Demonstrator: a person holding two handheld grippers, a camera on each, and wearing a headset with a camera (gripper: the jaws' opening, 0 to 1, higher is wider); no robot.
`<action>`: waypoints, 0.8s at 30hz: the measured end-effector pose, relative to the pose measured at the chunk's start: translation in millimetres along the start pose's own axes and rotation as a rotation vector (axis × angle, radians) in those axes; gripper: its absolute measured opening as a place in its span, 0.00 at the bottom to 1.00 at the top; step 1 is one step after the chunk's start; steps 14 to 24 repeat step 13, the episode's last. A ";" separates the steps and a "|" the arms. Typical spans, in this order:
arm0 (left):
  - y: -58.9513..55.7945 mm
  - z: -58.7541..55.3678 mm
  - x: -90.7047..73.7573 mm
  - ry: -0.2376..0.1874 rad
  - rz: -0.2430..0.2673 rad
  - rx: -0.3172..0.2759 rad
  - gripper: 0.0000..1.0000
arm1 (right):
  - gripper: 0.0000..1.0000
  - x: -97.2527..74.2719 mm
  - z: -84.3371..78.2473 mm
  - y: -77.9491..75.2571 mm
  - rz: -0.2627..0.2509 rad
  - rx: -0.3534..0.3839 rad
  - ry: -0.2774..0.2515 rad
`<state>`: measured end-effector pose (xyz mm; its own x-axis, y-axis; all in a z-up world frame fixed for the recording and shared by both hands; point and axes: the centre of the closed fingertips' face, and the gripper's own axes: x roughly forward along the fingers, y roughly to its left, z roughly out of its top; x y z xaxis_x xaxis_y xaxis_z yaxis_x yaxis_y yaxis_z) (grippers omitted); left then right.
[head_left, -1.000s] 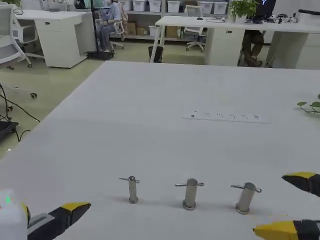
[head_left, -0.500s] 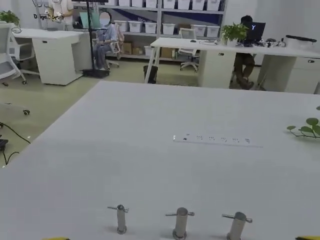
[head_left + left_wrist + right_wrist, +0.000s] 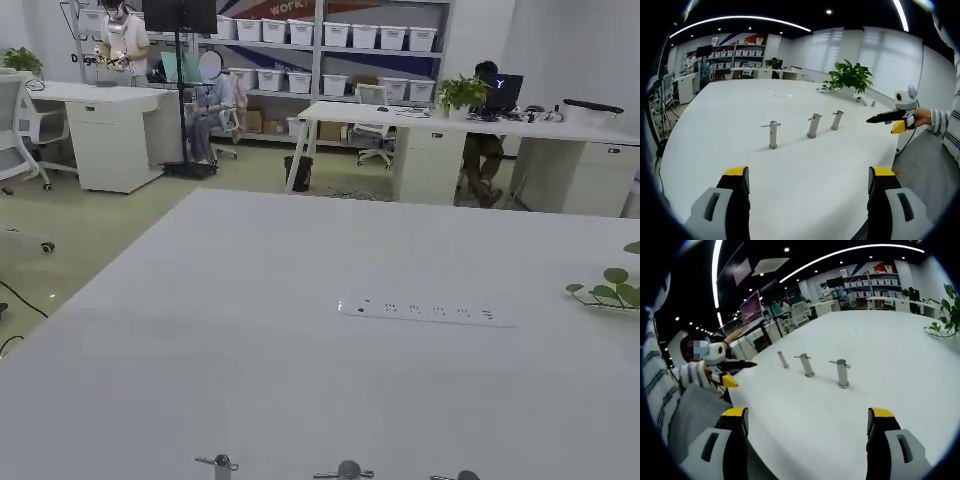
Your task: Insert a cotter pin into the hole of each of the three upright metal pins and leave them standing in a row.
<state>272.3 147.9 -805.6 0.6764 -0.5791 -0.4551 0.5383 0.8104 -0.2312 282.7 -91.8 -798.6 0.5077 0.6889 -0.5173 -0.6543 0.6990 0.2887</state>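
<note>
we find the three metal pins (image 3: pixel 813 126) upright in a row on the table (image 3: pixel 710 150), each carrying a cotter pin (image 3: pixel 771 125). the left gripper (image 3: pixel 808 175) and right gripper (image 3: pixel 807 414) stand spread wide, empty, apart from them.

Yellow-tipped black jaws, grey housings, striped sleeve (image 3: pixel 941 122).

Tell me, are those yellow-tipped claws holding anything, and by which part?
Nothing is held. The left claw and the right claw both gape open and empty, while the three metal pins stand untouched on the table ahead.
</note>
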 end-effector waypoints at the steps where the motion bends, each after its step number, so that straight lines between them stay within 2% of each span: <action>1: -0.1 -0.9 -0.1 0.003 0.002 -0.003 0.99 | 1.00 -0.3 -2.8 -2.0 -0.002 0.002 0.004; 8: -1.4 -10.0 -0.2 0.035 0.026 -0.006 0.99 | 1.00 -0.6 -11.5 -5.2 -0.014 0.017 0.033; 13: -2.7 -13.5 0.0 0.050 0.033 -0.012 0.99 | 1.00 0.9 -10.6 -3.7 -0.020 0.020 0.038; 24: -2.7 -13.5 0.0 0.050 0.033 -0.012 0.99 | 1.00 0.9 -10.6 -3.7 -0.020 0.020 0.038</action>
